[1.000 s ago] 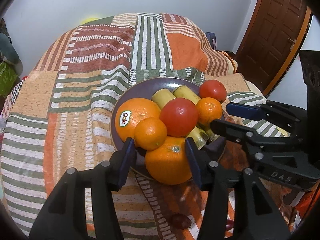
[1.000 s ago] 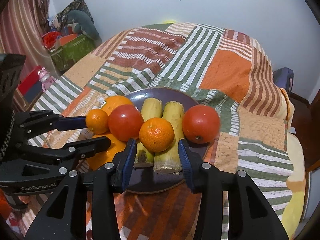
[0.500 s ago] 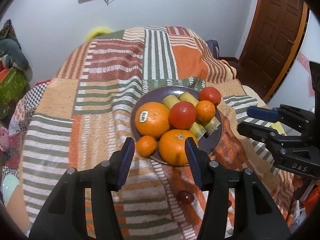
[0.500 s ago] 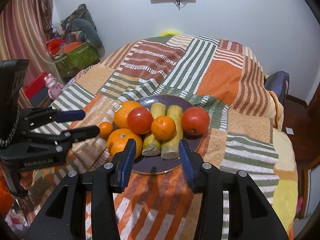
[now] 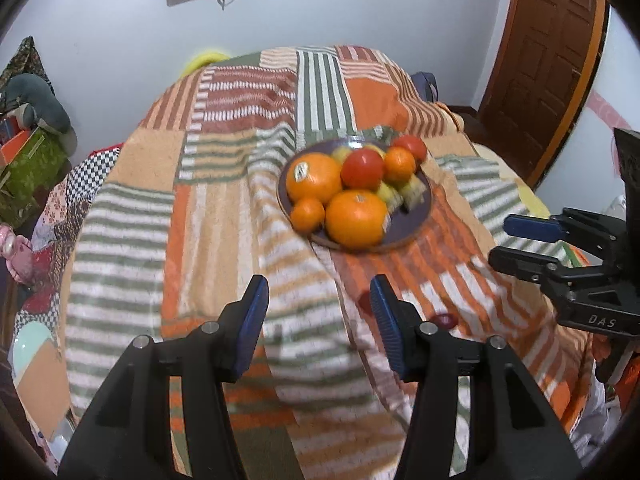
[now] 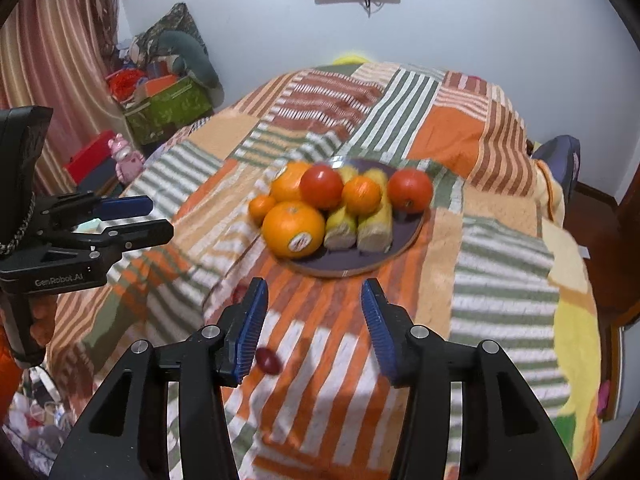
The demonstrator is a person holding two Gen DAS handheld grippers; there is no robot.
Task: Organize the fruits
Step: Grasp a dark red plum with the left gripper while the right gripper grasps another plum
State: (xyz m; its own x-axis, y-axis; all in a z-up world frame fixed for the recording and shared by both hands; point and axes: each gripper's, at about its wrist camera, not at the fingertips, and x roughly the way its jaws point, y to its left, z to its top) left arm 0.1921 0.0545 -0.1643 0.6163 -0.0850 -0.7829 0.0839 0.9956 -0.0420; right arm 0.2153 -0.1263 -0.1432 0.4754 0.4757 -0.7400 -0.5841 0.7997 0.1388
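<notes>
With both my left gripper and right gripper gaping empty, the heaped plate sat well ahead of my jaws on soft bedding, where I judged a careless nudge could roll the top tomato off.
</notes>
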